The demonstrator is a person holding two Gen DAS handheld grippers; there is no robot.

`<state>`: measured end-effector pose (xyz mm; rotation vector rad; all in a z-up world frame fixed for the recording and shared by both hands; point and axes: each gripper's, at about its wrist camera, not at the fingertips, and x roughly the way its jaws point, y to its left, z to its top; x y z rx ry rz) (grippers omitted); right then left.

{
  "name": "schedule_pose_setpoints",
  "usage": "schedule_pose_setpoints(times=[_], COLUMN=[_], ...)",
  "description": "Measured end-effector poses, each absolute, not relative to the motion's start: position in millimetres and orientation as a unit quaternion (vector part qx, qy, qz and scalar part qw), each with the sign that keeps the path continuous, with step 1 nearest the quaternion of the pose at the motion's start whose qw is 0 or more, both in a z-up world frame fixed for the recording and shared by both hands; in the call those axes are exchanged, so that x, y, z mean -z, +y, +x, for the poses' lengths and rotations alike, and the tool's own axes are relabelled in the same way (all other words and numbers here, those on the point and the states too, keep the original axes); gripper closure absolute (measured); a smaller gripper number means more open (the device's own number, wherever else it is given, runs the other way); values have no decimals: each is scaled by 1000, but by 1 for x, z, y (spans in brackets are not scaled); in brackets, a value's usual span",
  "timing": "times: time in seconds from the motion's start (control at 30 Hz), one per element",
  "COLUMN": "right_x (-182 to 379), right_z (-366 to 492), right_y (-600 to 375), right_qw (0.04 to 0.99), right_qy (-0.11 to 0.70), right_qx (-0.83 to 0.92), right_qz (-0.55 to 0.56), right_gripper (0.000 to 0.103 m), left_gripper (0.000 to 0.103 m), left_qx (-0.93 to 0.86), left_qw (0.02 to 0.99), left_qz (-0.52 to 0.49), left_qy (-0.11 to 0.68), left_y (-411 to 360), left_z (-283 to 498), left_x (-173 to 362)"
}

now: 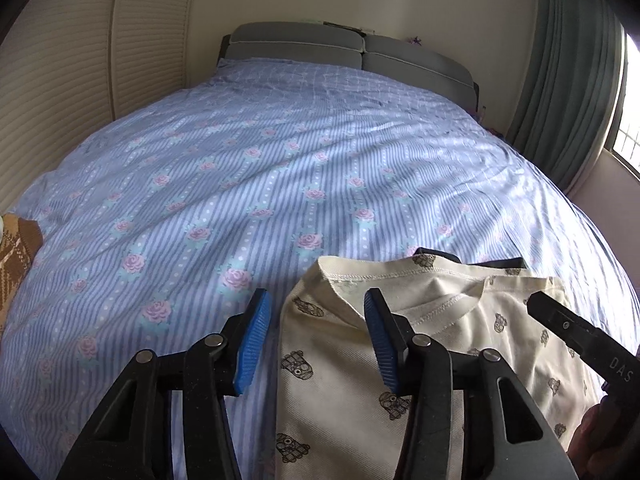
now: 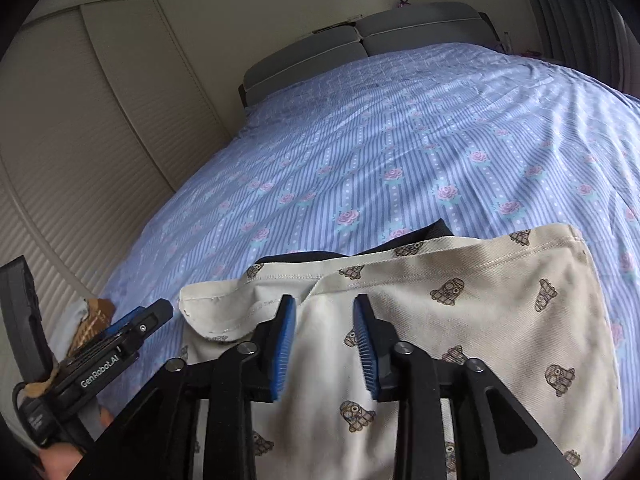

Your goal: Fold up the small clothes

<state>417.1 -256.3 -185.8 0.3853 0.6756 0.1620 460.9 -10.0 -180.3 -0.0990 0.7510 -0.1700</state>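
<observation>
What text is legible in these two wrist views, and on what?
"GenRobot.AI": side of the left hand-held gripper, seen in the right wrist view.
"DAS": body of the right hand-held gripper, at the left wrist view's edge; may be cut off.
Cream garment: cartoon prints only, no words.

Cream printed garment [image 2: 460, 320] (folded) on bed

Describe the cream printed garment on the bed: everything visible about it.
The cream woven-looking cotton garment carries small brown cartoon-figure prints and stitched hems. It lies mostly flat and folded on the blue striped rose-patterned bedsheet, with a flap doubled over at its far left corner and a seamed band along the far edge. A dark garment peeks out from beneath that edge. Both grippers hang just over it with jaws apart, gripping nothing; whether they touch the cloth cannot be told.
</observation>
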Motion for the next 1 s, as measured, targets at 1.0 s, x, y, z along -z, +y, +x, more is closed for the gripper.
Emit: schedule_pose_setpoints(times=[1.0], right_x=[213], right_z=[394], right_y=[-305], right_qw=[916], right_qy=[331], right_qx=[-30], right_qz=[224], right_gripper=[56], left_gripper=[98], left_qx=[60], left_qw=[920], left_qz=[-92], left_qy=[377], left_y=[-6], left_z=[499], left_x=[205])
